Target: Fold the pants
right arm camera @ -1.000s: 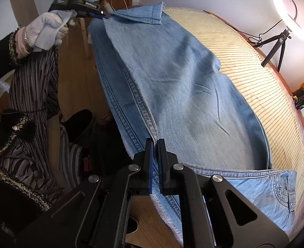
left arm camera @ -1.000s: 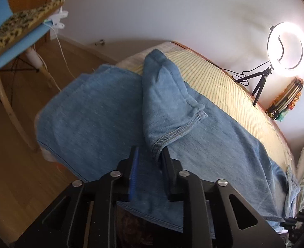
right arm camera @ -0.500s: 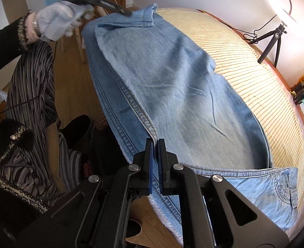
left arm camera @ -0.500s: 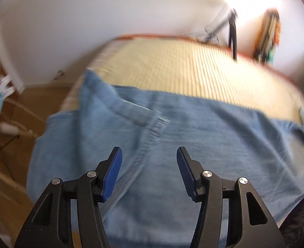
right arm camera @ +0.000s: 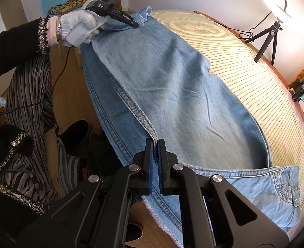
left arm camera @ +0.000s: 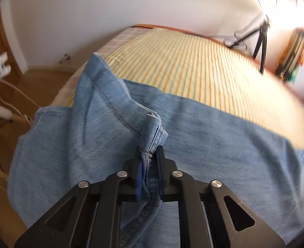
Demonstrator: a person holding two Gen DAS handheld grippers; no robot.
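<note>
Light blue denim pants (right arm camera: 172,86) lie lengthwise along the near edge of a bed, one leg folded over the other. My left gripper (left arm camera: 150,150) is shut on a bunched hem (left arm camera: 152,138) at the leg end. In the right wrist view it (right arm camera: 134,23) is held by a white-gloved hand at the far end of the pants. My right gripper (right arm camera: 155,142) is shut on the thick side seam (right arm camera: 137,111) near the waist. A back pocket (right arm camera: 284,188) shows at the lower right.
The bed has a yellow striped cover (left arm camera: 203,66) behind the pants. A ring light on a tripod (right arm camera: 274,29) stands at the far side. A chair with a leopard cushion (right arm camera: 73,2) stands beyond the bed's end. The person's legs and wood floor (right arm camera: 69,91) are at the left.
My left gripper let go of the leg end, opened, then shut again on the bunched hem. My right gripper stayed shut on the seam and the pants shifted slightly.
</note>
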